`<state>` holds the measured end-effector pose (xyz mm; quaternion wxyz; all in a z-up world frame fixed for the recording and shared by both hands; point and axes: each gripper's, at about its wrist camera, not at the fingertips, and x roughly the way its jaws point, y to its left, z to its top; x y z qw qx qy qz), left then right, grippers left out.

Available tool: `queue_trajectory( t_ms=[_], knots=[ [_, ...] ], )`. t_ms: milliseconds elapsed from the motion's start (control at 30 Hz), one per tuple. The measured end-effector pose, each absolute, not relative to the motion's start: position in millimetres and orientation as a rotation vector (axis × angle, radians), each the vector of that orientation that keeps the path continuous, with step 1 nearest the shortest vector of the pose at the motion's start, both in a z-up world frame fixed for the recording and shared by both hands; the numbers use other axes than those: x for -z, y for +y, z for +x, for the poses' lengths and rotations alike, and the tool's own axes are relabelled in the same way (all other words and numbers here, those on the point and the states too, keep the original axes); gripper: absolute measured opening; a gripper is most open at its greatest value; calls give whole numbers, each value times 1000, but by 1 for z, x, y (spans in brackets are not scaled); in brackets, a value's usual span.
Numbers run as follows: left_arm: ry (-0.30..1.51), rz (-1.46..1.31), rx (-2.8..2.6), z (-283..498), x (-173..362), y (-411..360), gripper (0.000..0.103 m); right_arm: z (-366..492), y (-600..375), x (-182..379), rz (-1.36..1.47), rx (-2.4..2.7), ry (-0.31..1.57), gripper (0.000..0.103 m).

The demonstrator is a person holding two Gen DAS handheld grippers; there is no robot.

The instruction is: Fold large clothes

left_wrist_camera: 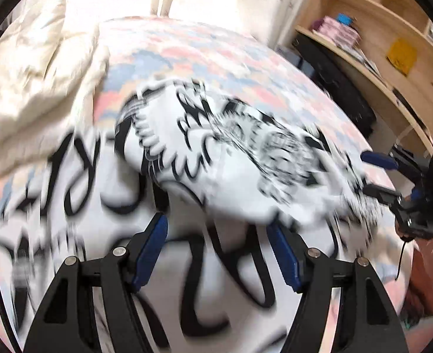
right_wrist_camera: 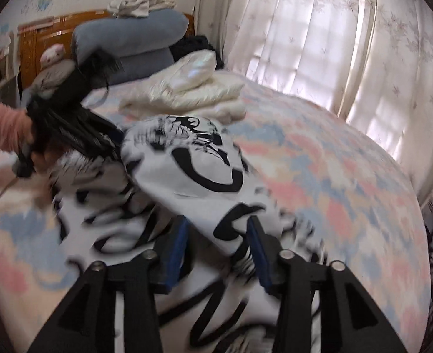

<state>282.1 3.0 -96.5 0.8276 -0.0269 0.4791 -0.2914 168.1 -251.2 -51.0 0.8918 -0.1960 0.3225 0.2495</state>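
Note:
A large white garment with black graffiti print (left_wrist_camera: pixel 216 158) lies on the bed, a folded-over flap on top of its lower layer; it also shows in the right wrist view (right_wrist_camera: pixel 192 173). My left gripper (left_wrist_camera: pixel 216 229) is open just above the cloth, the flap's edge between its blue pads. My right gripper (right_wrist_camera: pixel 216 229) is open with the flap's edge lying between its fingers. The right gripper also shows at the right edge of the left wrist view (left_wrist_camera: pixel 375 173). The left gripper shows blurred in the right wrist view (right_wrist_camera: pixel 98 138).
The bed has a pastel pink and blue sheet (right_wrist_camera: pixel 334 176). A cream duvet (left_wrist_camera: pixel 33 88) is piled at the far side, with blue pillows (right_wrist_camera: pixel 128 38) at the wooden headboard. A wooden shelf (left_wrist_camera: pixel 393 58) stands beside the bed. Curtains (right_wrist_camera: pixel 334 44) hang behind.

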Motion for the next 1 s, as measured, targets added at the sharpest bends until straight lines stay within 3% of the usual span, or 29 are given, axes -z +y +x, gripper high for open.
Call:
queue_trajectory(
  t_ms=[433, 533, 1000],
  knots=[
    [1049, -106, 676, 210, 74, 25, 68, 88, -264, 49, 142, -575, 916, 46],
    [1045, -103, 692, 211, 71, 28, 69, 84, -259, 46, 167, -565, 920, 52],
    [1055, -379, 648, 292, 128, 38, 69, 175, -259, 112, 423, -388, 943, 55]
  ],
)
